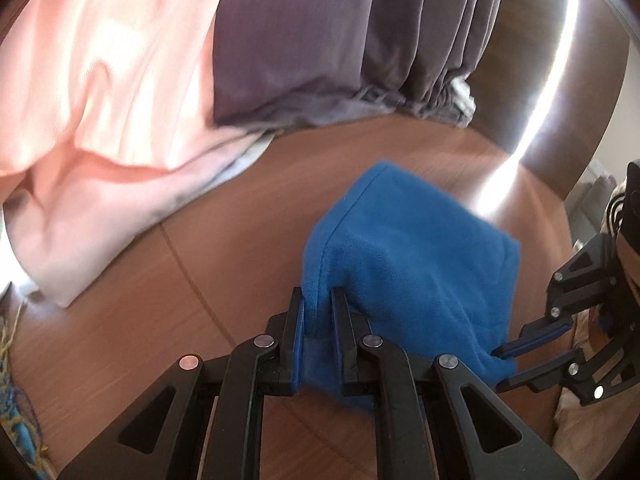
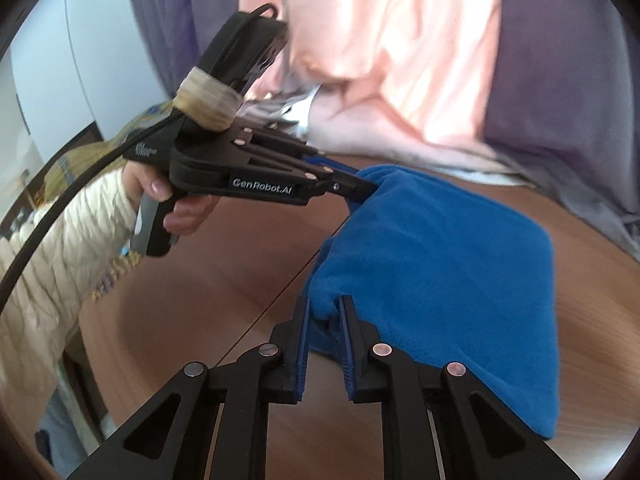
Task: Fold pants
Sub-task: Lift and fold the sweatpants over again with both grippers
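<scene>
We have the pants (image 1: 404, 248), blue fleece, bunched into a thick bundle and lifted over the wood table (image 1: 248, 240); whether the far end touches the top we cannot tell. The left gripper (image 1: 318, 312) is clamped on one near corner of the bundle, cloth squeezed between its pads. The right gripper (image 2: 324, 320) pinches the other near corner in the same way; from the left view its tips bite the fleece edge at the right.

Handling, as we judge it: light, fully limp, no stiffness to hold a crease alone. The fleece looks fuzzy and grippy, so slip from the pads seems unlikely, but several layers are stacked in each pinch and an inner one could drop out. We would hold at the seamed hem corners, where the cloth is thickest. A pink cloth (image 1: 104, 92) and a grey cloth (image 1: 304, 40) lie behind, well apart from the bundle.
</scene>
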Action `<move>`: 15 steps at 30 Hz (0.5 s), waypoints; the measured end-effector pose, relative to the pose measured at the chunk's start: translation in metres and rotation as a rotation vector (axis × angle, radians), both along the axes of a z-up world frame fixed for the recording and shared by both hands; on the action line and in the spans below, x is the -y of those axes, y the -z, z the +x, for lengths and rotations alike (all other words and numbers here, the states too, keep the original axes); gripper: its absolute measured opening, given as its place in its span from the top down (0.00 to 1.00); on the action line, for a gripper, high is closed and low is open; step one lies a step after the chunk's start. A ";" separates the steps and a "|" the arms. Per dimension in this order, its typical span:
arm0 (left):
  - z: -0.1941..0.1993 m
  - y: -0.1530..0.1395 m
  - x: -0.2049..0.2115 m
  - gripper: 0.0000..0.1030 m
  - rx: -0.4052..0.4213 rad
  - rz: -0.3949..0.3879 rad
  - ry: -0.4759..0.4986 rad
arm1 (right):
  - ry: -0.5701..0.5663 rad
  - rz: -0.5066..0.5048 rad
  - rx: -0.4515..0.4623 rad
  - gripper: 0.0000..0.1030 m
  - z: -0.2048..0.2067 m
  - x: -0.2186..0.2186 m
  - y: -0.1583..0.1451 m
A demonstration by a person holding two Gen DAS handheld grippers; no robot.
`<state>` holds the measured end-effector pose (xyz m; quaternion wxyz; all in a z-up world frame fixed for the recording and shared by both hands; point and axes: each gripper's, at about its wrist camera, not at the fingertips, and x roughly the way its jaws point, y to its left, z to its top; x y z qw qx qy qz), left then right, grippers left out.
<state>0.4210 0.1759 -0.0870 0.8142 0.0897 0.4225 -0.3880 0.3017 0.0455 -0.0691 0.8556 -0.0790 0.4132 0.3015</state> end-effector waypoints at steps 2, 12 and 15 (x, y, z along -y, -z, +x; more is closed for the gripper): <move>-0.002 0.004 -0.004 0.86 -0.004 0.030 0.013 | -0.027 -0.002 -0.018 0.86 0.000 -0.005 0.006; -0.011 0.007 -0.009 0.73 -0.006 0.181 0.095 | -0.132 -0.022 -0.150 0.88 -0.001 -0.018 0.036; -0.015 0.006 -0.007 0.70 0.000 0.227 0.113 | -0.149 -0.031 -0.160 0.88 -0.002 -0.019 0.040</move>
